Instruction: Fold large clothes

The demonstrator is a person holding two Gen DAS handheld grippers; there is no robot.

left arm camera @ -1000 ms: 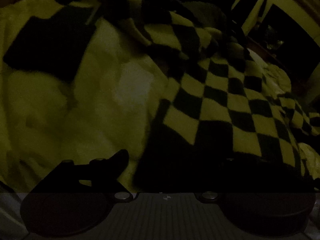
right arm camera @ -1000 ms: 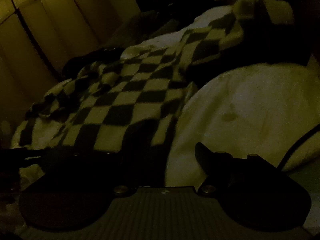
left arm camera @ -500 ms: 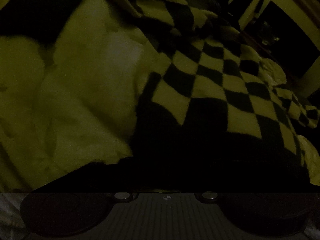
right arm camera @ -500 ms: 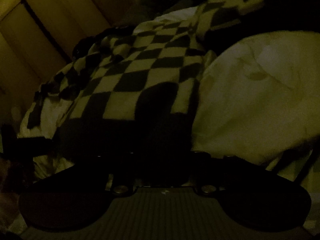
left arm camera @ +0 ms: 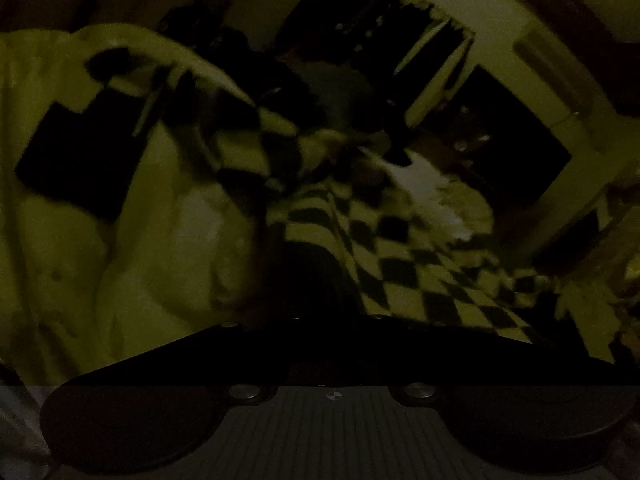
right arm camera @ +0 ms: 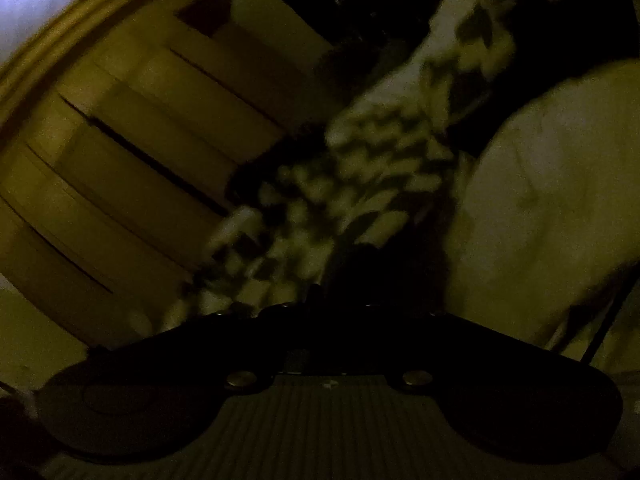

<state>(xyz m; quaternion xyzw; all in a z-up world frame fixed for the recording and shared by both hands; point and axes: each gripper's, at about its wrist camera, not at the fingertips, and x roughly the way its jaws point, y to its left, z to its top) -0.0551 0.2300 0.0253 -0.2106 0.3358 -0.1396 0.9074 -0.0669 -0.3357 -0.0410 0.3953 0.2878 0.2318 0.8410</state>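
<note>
You're working in a bedroom at home, and a very dim one, everything showing up yellowish and grainy. A padded headboard (right arm camera: 132, 152) with upright panels is filling the left of your right wrist view. Pale rumpled bedding (left arm camera: 120, 260) is lying under the checkered garment (left arm camera: 420, 264). In the left wrist view a dark window or screen (left arm camera: 500, 148) is sitting in a pale wall; which it is, you can't tell
</note>
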